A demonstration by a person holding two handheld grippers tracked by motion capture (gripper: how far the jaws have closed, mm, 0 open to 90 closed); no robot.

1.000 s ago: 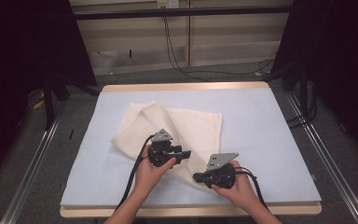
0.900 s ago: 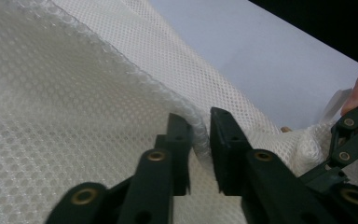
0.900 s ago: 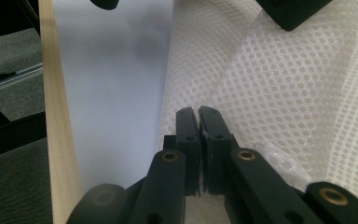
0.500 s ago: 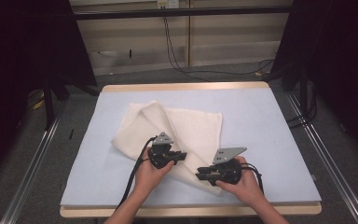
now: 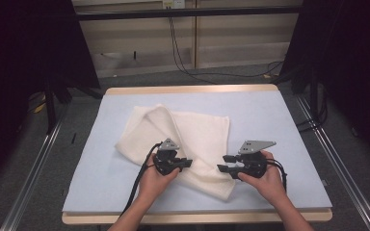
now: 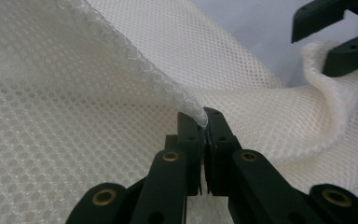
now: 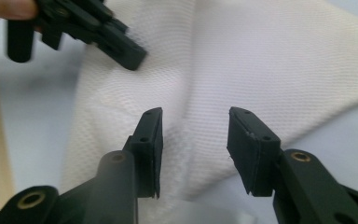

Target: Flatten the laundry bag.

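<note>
A cream mesh cloth (image 5: pixel 197 130) lies crumpled and partly folded on the blue mat (image 5: pixel 270 120). My left gripper (image 5: pixel 188 163) rests at the cloth's near part, and its jaws (image 6: pixel 204 119) are shut on a raised fold of the cloth (image 6: pixel 74 93). My right gripper (image 5: pixel 221 162) hovers at the cloth's near right edge and faces the left one. Its jaws (image 7: pixel 193 126) have just been opening and stand apart, with nothing pinched between them and the cloth (image 7: pixel 270 60) lying beyond. The left gripper (image 7: pixel 88 28) appears at the top left of the right gripper view.
The mat covers a wooden table (image 5: pixel 192 89). Metal rails (image 5: pixel 33 168) run along the floor on both sides. Cables (image 5: pixel 183 57) hang at the back wall, and dark curtains flank the table.
My right gripper has moved to the right, away from the left one, and its jaws have opened. The left gripper has kept its place on the cloth.
</note>
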